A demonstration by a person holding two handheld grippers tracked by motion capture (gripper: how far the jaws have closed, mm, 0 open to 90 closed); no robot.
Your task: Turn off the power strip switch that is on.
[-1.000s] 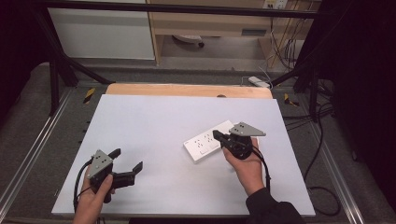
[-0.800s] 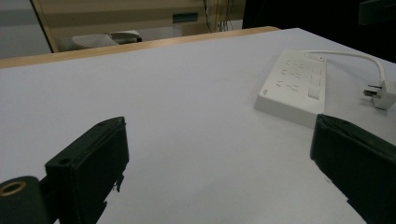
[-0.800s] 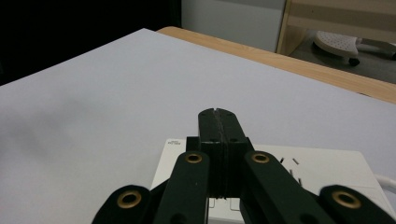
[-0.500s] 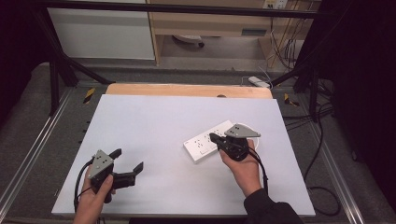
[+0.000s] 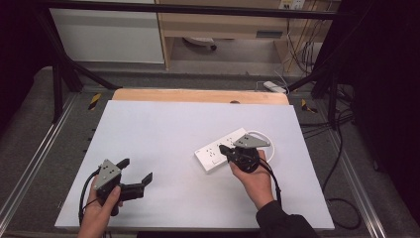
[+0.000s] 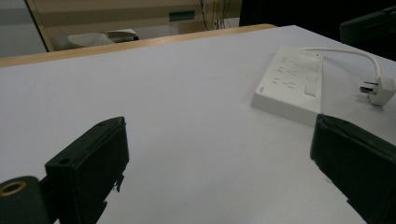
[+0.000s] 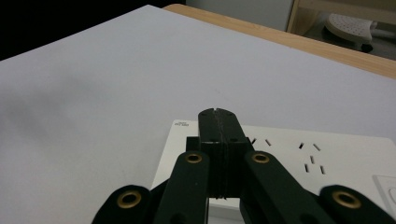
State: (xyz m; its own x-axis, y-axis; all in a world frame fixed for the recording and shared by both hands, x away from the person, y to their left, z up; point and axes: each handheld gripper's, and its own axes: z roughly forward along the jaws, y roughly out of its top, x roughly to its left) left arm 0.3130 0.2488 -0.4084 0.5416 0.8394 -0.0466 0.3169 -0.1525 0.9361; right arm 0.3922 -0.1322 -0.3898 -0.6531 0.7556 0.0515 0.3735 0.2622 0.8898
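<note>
Plug (image 6: 377, 88) beside power strip (image 5: 223, 148), R claw (image 5: 223, 148) over it

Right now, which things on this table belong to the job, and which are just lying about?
Job:
power strip
its plug and cord
right tool, shut, over the strip
left tool, open

Lying about:
wooden board at the table's far edge
white base on the floor beyond
</note>
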